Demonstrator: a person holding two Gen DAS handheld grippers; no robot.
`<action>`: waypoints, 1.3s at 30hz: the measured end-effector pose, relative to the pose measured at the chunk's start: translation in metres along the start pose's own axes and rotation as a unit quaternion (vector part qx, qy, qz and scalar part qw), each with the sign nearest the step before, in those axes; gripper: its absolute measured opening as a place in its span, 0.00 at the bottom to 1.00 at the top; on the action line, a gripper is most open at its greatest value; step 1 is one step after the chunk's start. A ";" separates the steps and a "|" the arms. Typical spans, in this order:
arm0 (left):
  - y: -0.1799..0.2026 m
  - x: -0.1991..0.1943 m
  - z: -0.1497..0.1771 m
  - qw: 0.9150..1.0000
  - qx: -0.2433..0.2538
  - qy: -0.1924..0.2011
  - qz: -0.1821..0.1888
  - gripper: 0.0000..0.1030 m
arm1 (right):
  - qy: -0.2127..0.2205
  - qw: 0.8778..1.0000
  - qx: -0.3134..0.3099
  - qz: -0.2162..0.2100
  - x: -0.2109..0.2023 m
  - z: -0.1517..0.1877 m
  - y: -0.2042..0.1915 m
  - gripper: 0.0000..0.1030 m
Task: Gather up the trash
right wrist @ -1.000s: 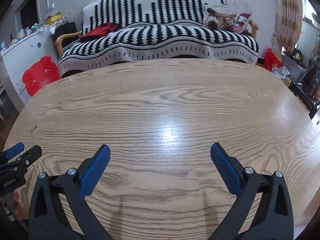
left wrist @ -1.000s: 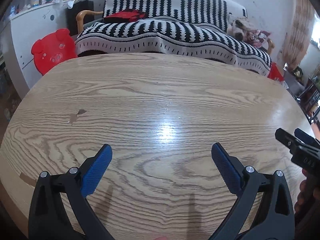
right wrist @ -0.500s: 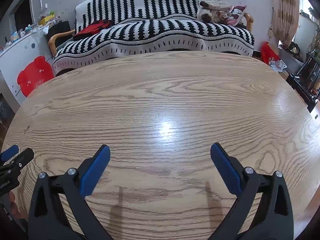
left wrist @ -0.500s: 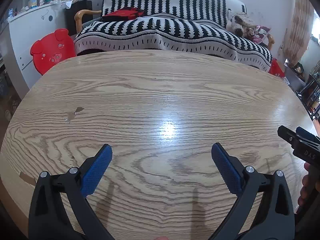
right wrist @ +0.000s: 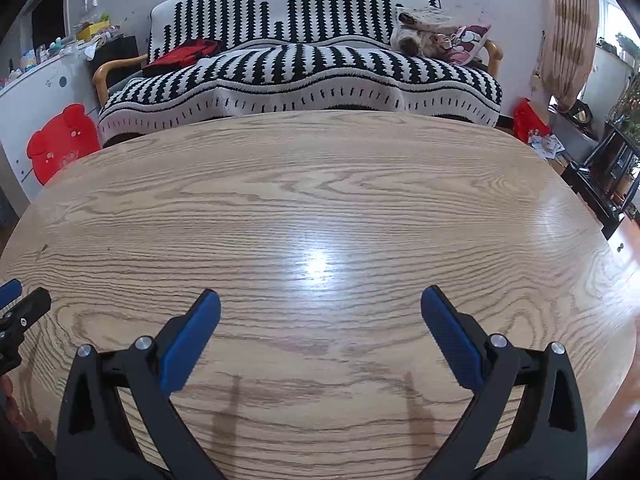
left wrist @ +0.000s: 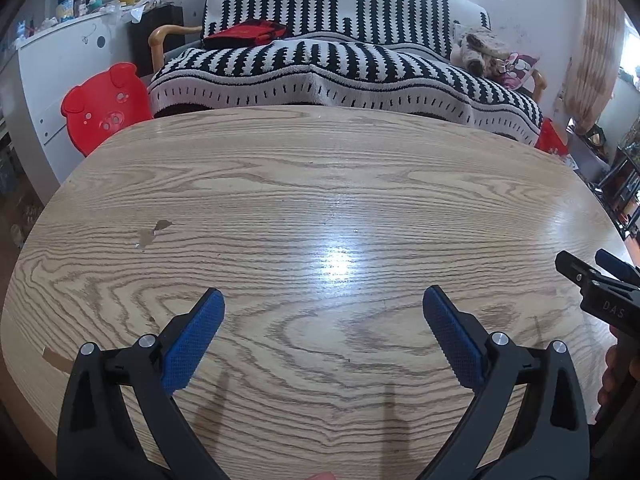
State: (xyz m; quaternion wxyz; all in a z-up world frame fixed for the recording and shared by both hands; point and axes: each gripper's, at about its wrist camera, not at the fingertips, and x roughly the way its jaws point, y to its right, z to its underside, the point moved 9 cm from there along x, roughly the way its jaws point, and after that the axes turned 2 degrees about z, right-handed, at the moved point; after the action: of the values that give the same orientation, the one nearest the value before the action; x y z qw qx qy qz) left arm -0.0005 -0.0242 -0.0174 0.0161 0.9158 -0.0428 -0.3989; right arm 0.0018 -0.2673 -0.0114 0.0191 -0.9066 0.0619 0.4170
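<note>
- Since a second ago both views have tipped slightly, so the striped sofa point(left wrist: 344, 68) sits a little differently at the top of each frame; both grippers hang over the same wooden surface point(left wrist: 320, 200).
- Left gripper point(left wrist: 322, 320) at the bottom of its frame: jaws spread wide, blue pads point(left wrist: 192, 340) well apart, nothing between them.
- Right gripper point(right wrist: 320, 320) at the bottom of its frame: likewise spread wide and holding nothing.
- Each gripper shows in the other's view: the right one at the right edge of the left wrist view, the left one at the left edge of the right wrist view.
- Trash: no piece can be made out on the surface in either view; only a small chipped mark point(left wrist: 154, 232) shows at middle left of the left wrist view.
- Red pig-shaped stool point(left wrist: 104, 104) stands at upper left, beside a white cabinet point(left wrist: 52, 80).
- Stuffed toy point(right wrist: 424, 28) lies on the sofa at upper right.
</note>
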 end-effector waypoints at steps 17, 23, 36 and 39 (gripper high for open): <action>0.003 -0.001 0.000 1.000 0.004 -0.002 0.001 0.94 | -0.008 1.000 -0.004 0.006 0.001 0.005 0.000 0.94; 0.003 0.000 0.000 1.000 0.004 -0.008 0.007 0.94 | -0.012 1.000 -0.002 0.003 0.002 0.006 0.000 0.94; 0.005 0.005 0.003 1.000 0.009 -0.013 0.007 0.94 | -0.015 1.000 0.001 0.000 0.003 0.008 0.002 0.94; 0.005 0.006 0.004 1.000 0.010 -0.015 0.006 0.94 | -0.015 1.000 0.005 -0.001 0.003 0.007 0.003 0.94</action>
State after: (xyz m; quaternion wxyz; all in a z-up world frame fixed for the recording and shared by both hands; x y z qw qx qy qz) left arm 0.0003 -0.0300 -0.0244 0.0093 0.9097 -0.0528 -0.4118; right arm -0.0023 -0.2697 -0.0185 0.0253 -0.9000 0.0629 0.4305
